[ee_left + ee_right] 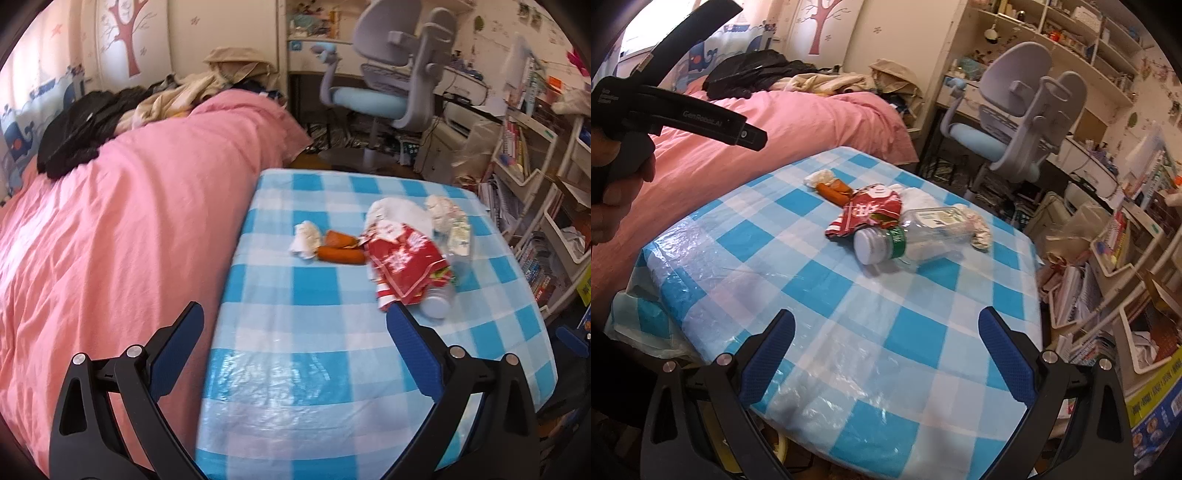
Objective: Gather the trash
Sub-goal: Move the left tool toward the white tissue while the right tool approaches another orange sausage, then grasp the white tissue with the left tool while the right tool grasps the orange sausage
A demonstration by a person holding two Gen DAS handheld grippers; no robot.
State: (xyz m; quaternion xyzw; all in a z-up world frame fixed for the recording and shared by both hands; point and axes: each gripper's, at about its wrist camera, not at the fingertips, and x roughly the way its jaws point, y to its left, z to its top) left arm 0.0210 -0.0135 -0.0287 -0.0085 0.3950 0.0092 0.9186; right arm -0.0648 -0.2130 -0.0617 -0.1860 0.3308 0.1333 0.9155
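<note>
- Trash lies in a loose cluster toward the far side of a table (849, 369) covered with a blue and white checked plastic cloth; nothing has been picked up yet.
- Nearest, both tools hover over the near edge: the left gripper (295, 325) and the right gripper (886, 328) each have their blue-padded jaws spread wide apart, holding nothing.
- Closest piece to the right gripper: a clear plastic bottle (912, 236) on its side, white cap pointing toward the viewer. It looks light and likely to roll, so closing across the body beside the green label should hold better than pinching the cap.
- Touching the bottle, on its left, a crumpled red snack wrapper (868, 214); it probably needs a low, flat pinch to catch a fold.
- Farther left, two orange sausage-like pieces (340, 247) lie side by side, with a crumpled white tissue (304, 242) against them.
- Behind the bottle, more crumpled white paper (975, 229).
- Beyond the table: a pink bed (129, 221) at left, a grey and blue chair (1015, 129) at far right.
- No bin is visible.
</note>
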